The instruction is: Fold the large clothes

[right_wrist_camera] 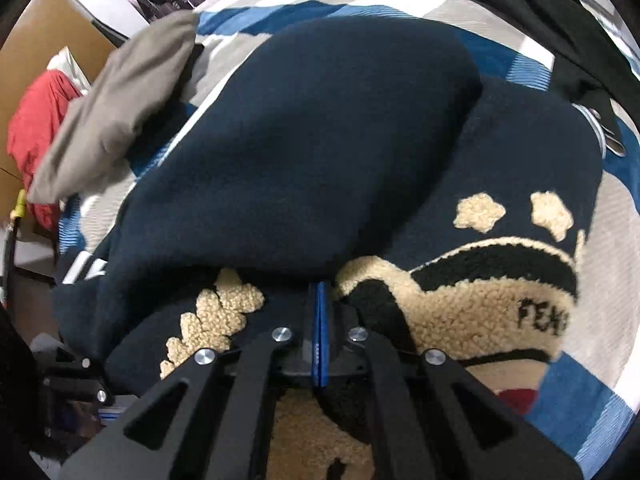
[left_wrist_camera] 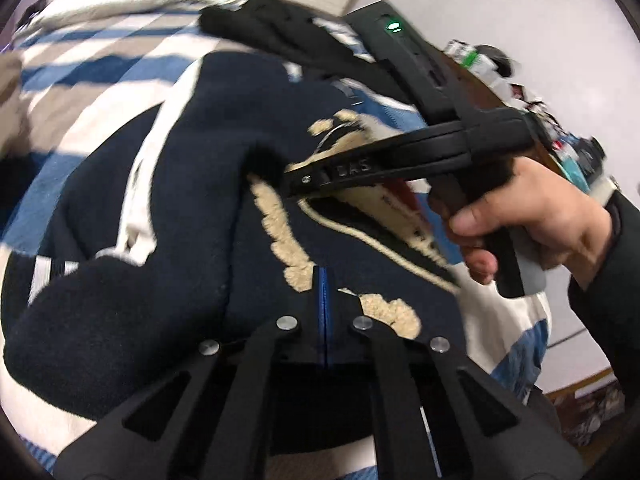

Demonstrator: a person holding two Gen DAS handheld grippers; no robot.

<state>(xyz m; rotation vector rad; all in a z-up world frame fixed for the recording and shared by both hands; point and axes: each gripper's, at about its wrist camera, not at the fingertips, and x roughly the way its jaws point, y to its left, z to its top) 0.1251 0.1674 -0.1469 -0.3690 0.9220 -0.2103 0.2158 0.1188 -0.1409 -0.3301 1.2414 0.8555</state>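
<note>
Both the left gripper (left_wrist_camera: 325, 280) and right gripper (right_wrist_camera: 320, 292) have fingers pressed together, hovering directly over the navy sweater (right_wrist_camera: 320, 140) stretching away across the bed (right_wrist_camera: 600, 320).

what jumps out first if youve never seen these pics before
The big navy fleece sweatshirt with its cream fuzzy patch design fills the middle of both views, spread on a blue, white and grey striped bedcover. Both black grippers are shut over it: the left gripper low in its own view, the right gripper reaching in from the right, held by a hand.
</note>
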